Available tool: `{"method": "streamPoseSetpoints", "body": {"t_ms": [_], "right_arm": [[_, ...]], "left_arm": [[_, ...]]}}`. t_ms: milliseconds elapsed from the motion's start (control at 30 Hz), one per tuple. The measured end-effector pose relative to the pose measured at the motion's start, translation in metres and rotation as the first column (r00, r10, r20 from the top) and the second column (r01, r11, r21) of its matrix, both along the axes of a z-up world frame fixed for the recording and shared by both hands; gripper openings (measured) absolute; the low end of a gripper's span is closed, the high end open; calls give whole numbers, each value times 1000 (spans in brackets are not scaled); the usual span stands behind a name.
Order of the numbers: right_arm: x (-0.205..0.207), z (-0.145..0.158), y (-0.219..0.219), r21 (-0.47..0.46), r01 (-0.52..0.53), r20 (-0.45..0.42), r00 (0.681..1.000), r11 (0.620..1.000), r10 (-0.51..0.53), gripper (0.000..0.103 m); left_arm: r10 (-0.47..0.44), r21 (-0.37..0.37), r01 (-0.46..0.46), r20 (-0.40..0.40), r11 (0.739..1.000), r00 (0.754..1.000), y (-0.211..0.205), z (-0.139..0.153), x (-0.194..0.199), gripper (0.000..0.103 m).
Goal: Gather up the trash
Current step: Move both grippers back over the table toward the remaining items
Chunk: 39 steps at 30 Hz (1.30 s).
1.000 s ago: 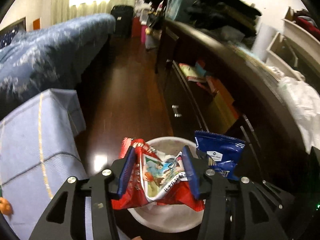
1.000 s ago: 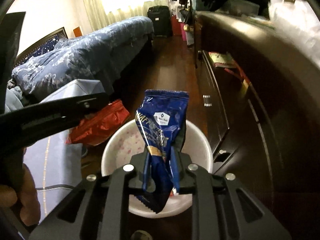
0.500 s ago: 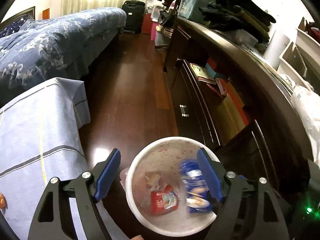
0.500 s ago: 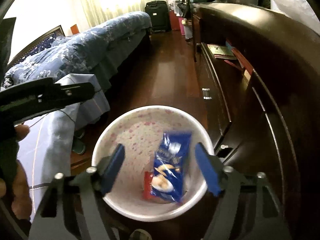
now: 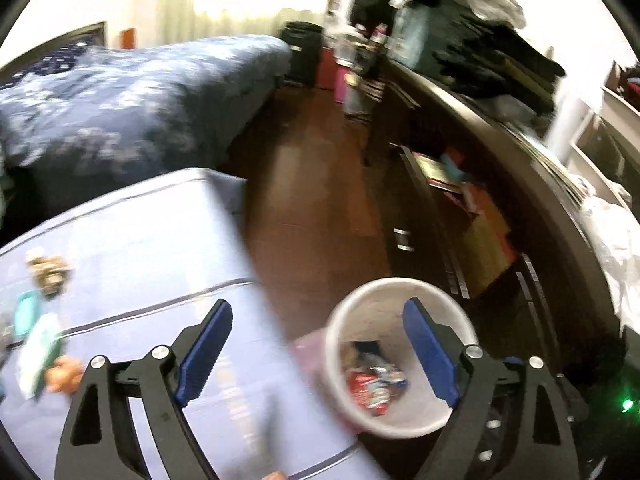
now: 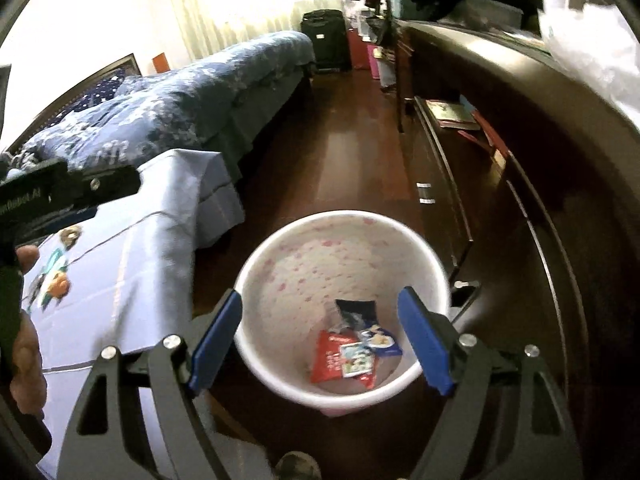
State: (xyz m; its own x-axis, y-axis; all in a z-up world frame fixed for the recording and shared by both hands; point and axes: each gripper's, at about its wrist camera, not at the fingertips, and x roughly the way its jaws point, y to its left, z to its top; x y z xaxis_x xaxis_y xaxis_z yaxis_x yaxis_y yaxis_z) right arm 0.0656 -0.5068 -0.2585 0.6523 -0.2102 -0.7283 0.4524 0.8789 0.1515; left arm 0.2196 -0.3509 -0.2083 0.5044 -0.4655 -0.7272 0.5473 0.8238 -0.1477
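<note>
A white bin (image 6: 280,280) with pink spots stands on the dark wood floor; it also shows in the left wrist view (image 5: 400,424). A red snack wrapper (image 6: 332,360) and a blue wrapper (image 6: 376,338) lie at its bottom, blurred in the left wrist view (image 5: 372,384). My right gripper (image 6: 320,340) is open and empty, right above the bin. My left gripper (image 5: 316,354) is open and empty, over the edge of the blue-grey cloth-covered table (image 5: 140,264). More wrappers and scraps (image 5: 40,344) lie on the table's left part.
A dark wooden cabinet (image 6: 540,160) with shelves of books runs along the right. A bed with a blue floral cover (image 6: 180,108) stands at the left. A black suitcase (image 6: 326,40) stands at the far end. The left gripper's body (image 6: 60,192) shows at the right wrist view's left.
Both grippers opened and dropped the red and blue wrappers into the bin. The left gripper has since swung left over the table. The right gripper stays above the bin.
</note>
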Motion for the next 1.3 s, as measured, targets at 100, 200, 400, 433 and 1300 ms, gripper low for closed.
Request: {"method": "streamPoseSetpoints", "body": {"t_ms": [100,200,400,433,1300], "right_arm": [[4,14,28,2,-54,17,998,999,54,82],[13,28,65,-13,-130,27,991,991,131,84],[41,43,145,-41,-307,25,951,951,308,85],[46,44,158,-46,-334,21,942,941,335,85],[74,46,214,-52,-443,-4,896,895,444,85]], "left_arm": [[99,40,-101,34,994,994,45,4,5,90],[198,76,-202,58,976,979,93,5,13,92],[312,107,-315,47,943,949,180,-2,32,92],[327,104,-330,44,938,944,193,-4,35,92],[140,198,-132,-26,971,990,214,-69,84,71]]}}
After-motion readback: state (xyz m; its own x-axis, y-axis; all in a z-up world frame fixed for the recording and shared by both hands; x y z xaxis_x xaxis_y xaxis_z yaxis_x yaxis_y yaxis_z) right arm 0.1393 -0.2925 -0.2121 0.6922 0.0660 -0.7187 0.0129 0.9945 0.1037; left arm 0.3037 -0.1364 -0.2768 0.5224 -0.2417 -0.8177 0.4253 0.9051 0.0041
